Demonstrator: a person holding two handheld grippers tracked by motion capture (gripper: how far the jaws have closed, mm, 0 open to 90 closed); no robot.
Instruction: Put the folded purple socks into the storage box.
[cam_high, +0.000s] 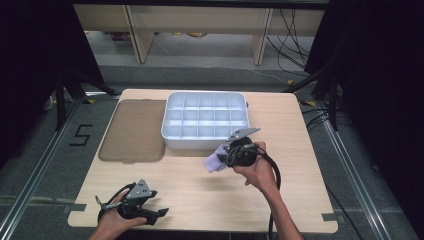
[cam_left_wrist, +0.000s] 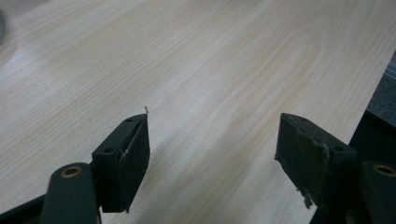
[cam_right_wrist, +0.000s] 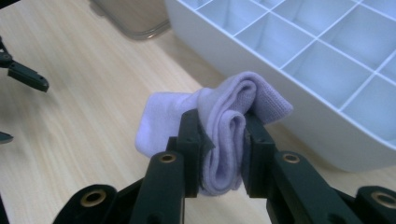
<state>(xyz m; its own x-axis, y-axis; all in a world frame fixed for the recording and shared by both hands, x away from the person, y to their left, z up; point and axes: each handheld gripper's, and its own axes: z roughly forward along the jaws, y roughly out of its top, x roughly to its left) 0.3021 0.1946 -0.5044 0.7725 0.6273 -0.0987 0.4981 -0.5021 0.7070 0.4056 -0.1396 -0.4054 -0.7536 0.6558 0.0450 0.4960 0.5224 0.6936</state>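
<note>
A folded pale lilac sock (cam_right_wrist: 224, 121) is pinched between the jaws of my right gripper (cam_right_wrist: 223, 135), which is shut on it. In the high view the sock (cam_high: 215, 161) hangs just above the table, close to the front wall of the white divided tray (cam_high: 206, 140), with the right gripper (cam_high: 227, 154) behind it. My left gripper (cam_high: 159, 214) rests near the table's front left edge. Its jaws stand wide apart over bare wood (cam_left_wrist: 212, 140), with nothing between them.
The white tray has several small square compartments (cam_right_wrist: 327, 70). A brownish translucent lid (cam_high: 134, 129) lies flat to its left. The table's front edge runs just beyond the left gripper. Shelving legs and cables stand on the floor behind the table.
</note>
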